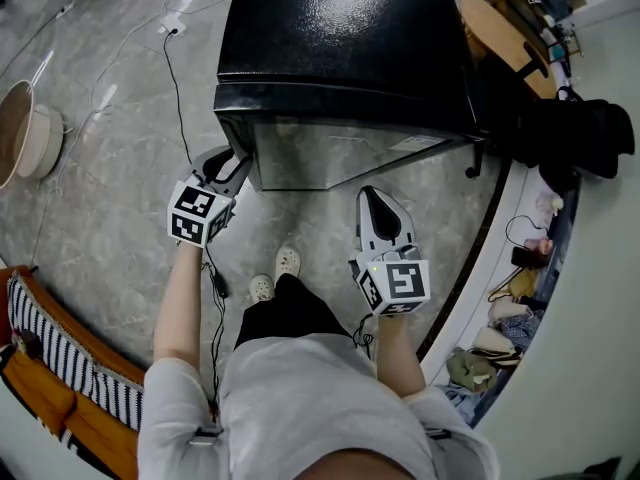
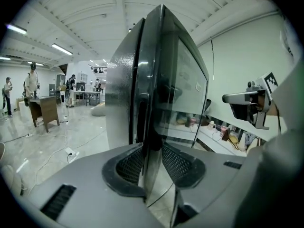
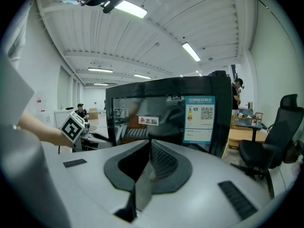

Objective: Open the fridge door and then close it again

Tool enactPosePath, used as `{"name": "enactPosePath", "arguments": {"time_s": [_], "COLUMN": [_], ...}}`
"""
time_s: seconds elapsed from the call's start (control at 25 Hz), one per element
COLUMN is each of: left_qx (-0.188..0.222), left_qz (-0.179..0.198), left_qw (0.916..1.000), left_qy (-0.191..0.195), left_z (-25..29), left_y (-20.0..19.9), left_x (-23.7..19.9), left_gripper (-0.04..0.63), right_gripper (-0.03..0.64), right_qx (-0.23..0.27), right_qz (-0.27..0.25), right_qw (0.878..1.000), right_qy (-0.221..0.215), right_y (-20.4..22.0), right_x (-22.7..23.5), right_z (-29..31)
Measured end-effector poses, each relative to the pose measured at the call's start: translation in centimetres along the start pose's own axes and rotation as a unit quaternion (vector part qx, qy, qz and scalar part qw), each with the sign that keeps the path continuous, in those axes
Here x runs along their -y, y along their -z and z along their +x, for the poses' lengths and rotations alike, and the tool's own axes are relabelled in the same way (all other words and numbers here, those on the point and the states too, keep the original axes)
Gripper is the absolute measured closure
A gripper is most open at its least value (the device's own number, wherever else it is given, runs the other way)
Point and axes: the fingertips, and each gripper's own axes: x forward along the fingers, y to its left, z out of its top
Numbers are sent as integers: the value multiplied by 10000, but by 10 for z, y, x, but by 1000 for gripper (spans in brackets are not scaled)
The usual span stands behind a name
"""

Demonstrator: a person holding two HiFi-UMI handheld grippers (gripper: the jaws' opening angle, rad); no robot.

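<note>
A black mini fridge (image 1: 340,38) stands on the floor in front of me, its glass door (image 1: 340,153) facing my feet. My left gripper (image 1: 232,164) is at the door's left edge. In the left gripper view that edge (image 2: 153,127) runs up between the two pads, and the left gripper (image 2: 153,163) is shut on it. The door looks flush with the body or nearly so. My right gripper (image 1: 384,208) hangs in front of the door's right half, apart from it. The right gripper (image 3: 151,158) has its pads pressed together on nothing, with the labelled door (image 3: 161,118) beyond.
A cable and power strip (image 1: 172,28) lie on the floor at the left. A round basket (image 1: 25,128) and a striped bench (image 1: 50,348) are further left. A black office chair (image 1: 575,133) and a wooden table (image 1: 510,28) crowd the fridge's right side. A curved cluttered ledge (image 1: 520,298) runs there.
</note>
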Motion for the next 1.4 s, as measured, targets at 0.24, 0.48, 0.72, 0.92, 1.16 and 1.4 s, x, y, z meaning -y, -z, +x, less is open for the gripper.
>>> {"name": "enactPosePath", "arguments": {"time_s": [0.24, 0.48, 0.72, 0.92, 1.16, 1.4], "left_qx": [-142, -210, -238, -201, -145, -102], "left_qz": [57, 51, -16, 3, -11, -90], "left_qw": [9996, 9991, 9988, 9982, 9983, 9989], "left_qy": [-220, -372, -438, -557, -567, -450], "left_z": [-3, -4, -5, -3, -17, -48], "left_y": [1, 2, 2, 1, 9, 30], "left_x": [-1, -1, 1, 0, 14, 60], "left_gripper": [474, 472, 472, 472, 474, 489], "right_gripper": [592, 592, 592, 592, 592, 592], "right_qx": [48, 56, 52, 50, 63, 135], "right_qz": [3, 59, 34, 10, 24, -72], "right_qw": [10000, 9998, 9998, 9998, 9998, 9997], "right_qy": [33, 168, 203, 201, 213, 173], "right_y": [-4, -4, -4, -7, -9, -14], "right_x": [1, 9, 9, 8, 6, 0], "right_z": [-6, -15, -17, -15, -12, -17]}}
